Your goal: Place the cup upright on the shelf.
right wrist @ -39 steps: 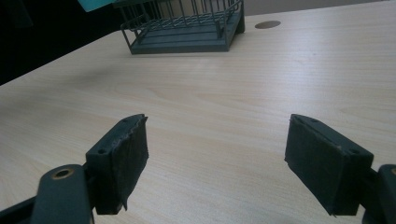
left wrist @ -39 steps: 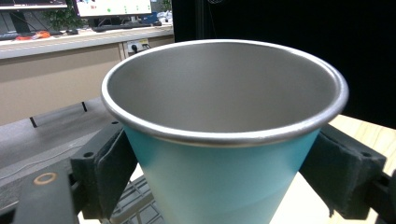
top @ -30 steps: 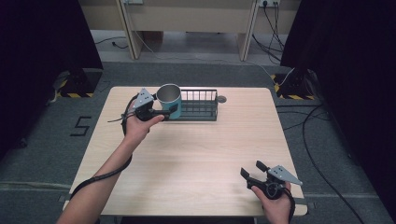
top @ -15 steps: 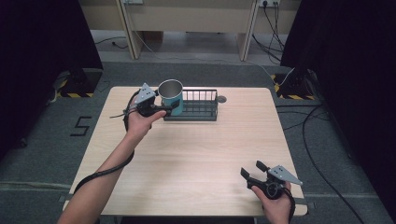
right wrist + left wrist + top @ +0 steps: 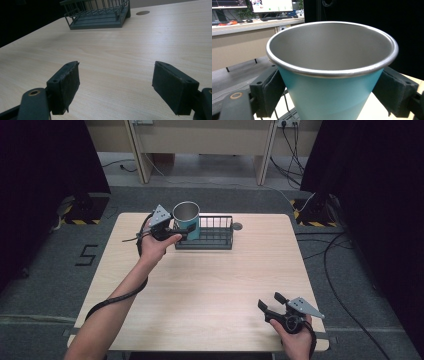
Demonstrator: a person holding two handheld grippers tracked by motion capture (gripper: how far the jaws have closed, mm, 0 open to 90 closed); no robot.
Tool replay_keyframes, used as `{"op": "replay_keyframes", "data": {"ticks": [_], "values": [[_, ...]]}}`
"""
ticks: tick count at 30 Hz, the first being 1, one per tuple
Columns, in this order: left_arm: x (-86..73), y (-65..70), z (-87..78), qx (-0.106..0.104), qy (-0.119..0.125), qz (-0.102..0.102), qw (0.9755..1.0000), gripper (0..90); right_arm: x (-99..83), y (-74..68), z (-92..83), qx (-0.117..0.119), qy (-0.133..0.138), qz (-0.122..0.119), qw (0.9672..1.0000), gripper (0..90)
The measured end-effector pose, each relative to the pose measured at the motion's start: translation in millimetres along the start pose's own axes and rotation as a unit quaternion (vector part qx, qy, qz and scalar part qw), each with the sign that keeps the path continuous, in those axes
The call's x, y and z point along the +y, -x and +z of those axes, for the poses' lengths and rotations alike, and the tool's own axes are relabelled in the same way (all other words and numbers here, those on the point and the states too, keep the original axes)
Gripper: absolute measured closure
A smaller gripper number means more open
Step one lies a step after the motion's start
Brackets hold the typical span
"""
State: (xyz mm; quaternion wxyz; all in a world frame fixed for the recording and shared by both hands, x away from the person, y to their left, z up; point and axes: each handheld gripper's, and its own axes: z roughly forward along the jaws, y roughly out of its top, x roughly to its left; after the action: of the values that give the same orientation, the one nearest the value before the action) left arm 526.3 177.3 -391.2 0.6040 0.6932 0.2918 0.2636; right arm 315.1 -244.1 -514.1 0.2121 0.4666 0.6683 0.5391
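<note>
Since the surface (image 5: 200,285) is bare, aim for the wire basket (image 5: 212,236) upper centre — lower the teal cup (image 5: 186,220), upright, clamped in left tongs (image 5: 182,233), slowly. Right tongs (image 5: 270,303) idle open, lower right.

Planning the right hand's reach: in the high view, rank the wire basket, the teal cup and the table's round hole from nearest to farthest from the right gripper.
From the right gripper:
1. Round hole, just beyond the basket's right end.
2. Wire basket, far middle.
3. Teal cup, at its left end.
</note>
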Motion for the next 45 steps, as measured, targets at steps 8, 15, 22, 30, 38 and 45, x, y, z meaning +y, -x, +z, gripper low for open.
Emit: {"op": "replay_keyframes", "data": {"ticks": [8, 15, 22, 30, 38, 45], "values": [[2.6, -1.1, 8.6, 0.003, -0.002, -0.003, 1.0, 15.1, 0.0, 0.2, -0.1, -0.001, 0.001, -0.001, 1.0, 22.8], [5.5, -1.7, 14.6, 0.009, -0.004, -0.003, 1.0, 15.1, 0.1, 0.3, -0.1, -0.001, 0.0, 0.0, 1.0, 22.8], [8.9, -3.5, 22.5, 0.017, -0.007, -0.004, 0.9998, 15.1, -0.1, 0.0, -0.2, 0.001, 0.0, 0.005, 1.0, 22.9], [10.5, -6.3, 31.7, 0.025, -0.01, -0.008, 0.9996, 15.1, 0.0, 0.0, -0.3, 0.002, -0.001, 0.008, 1.0, 23.0], [8.5, -9.1, 40.0, 0.035, -0.012, -0.019, 0.9991, 15.1, 0.1, 0.0, -0.2, 0.002, -0.003, 0.007, 1.0, 23.2], [7.1, -9.4, 48.7, 0.041, -0.015, -0.023, 0.9988, 15.1, -0.1, 0.3, -0.3, 0.003, -0.001, 0.006, 1.0, 23.2]]}}
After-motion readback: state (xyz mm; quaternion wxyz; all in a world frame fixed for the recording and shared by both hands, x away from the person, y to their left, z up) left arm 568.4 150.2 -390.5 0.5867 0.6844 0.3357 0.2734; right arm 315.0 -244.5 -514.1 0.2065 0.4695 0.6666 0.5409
